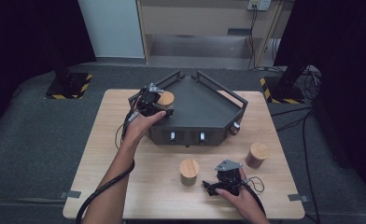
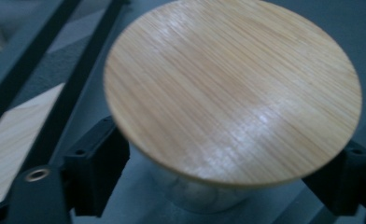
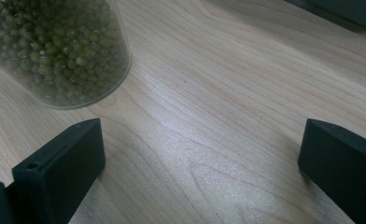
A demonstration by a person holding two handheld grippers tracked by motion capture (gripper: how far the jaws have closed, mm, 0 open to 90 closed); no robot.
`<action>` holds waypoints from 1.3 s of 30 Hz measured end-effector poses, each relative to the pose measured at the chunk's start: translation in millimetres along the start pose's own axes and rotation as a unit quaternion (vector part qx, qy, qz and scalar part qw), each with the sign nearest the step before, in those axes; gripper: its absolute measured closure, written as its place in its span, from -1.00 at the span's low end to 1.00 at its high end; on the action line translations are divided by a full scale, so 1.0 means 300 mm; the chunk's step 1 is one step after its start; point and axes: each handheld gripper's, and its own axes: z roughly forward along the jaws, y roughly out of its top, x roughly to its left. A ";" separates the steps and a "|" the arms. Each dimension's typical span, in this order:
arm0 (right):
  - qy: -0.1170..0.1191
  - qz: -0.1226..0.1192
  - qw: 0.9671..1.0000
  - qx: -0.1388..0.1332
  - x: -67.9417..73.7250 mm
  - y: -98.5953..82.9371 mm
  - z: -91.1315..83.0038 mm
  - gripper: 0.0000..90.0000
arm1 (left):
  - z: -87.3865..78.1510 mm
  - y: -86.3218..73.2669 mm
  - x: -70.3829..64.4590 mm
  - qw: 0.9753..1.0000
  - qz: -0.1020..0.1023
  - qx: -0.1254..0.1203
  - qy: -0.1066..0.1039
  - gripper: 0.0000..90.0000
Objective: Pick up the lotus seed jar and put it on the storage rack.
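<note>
step: placing jar in tray | left hand-held gripper (image 1: 158, 103): jaws closed on the glass jar with round bamboo lid (image 2: 232, 88), held just inside the left rail of the dark angular metal tray (image 1: 209, 109) | right hand-held gripper (image 1: 221, 185): jaws wide apart, nothing held, resting on the wooden worktop (image 1: 125, 154) in front of the tray | advice: jar to be kept upright, lowered until seated on the tray floor, then released

The dark tray (image 1: 204, 109) fills the far middle of the worktop (image 1: 116, 154), and its raised rails close the sides. Inside it, the left tongs (image 1: 165, 103) stand around a wooden-lidded jar (image 2: 232, 88) close to the left rail, with little room there. Before the right tongs (image 3: 200, 158) the worktop is bare; a jar of green beans (image 3: 55, 46) stands just beside the left jaw, and another jar (image 1: 257, 155) stands farther right
</note>
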 end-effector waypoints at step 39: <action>0.000 0.000 1.000 0.000 0.000 0.000 0.000 -0.98 | -0.208 -0.106 -0.105 0.999 0.021 -0.029 0.039 -0.92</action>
